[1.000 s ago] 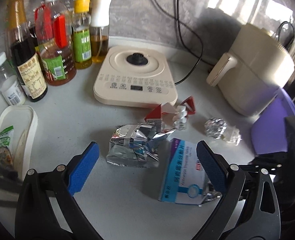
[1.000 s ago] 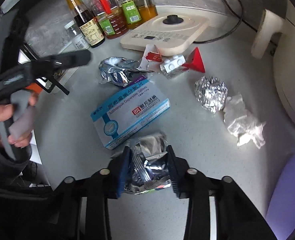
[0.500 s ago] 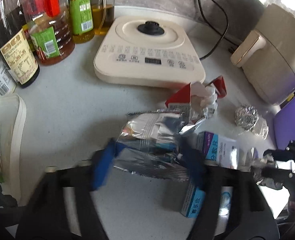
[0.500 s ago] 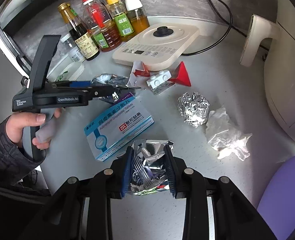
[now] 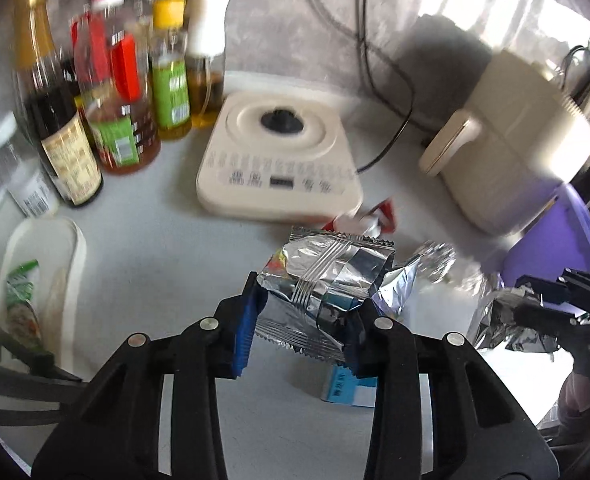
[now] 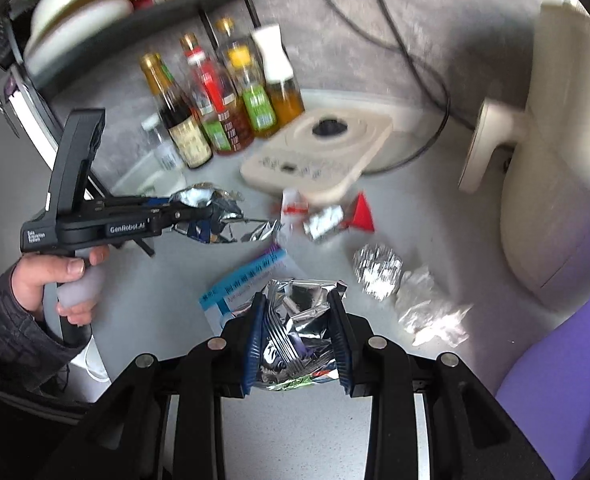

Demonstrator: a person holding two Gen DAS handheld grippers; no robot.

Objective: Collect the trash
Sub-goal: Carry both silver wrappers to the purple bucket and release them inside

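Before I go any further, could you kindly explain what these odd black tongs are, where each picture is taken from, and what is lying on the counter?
There is no robot here. A person holds a handheld two-finger gripper in each hand, and a fisheye camera on each looks along its fingers.

In the left wrist view, the left gripper has just been closing and now pinches a silver foil snack wrapper. The right wrist view shows the right gripper clamped on a second crumpled foil wrapper, and the person's left hand on the other tool's handle.

Left on the grey counter are a blue-and-white medicine box, a foil ball, crumpled clear plastic and a torn red-and-white carton. Behind stand sauce and oil bottles, a cream induction cooker and a cream appliance.
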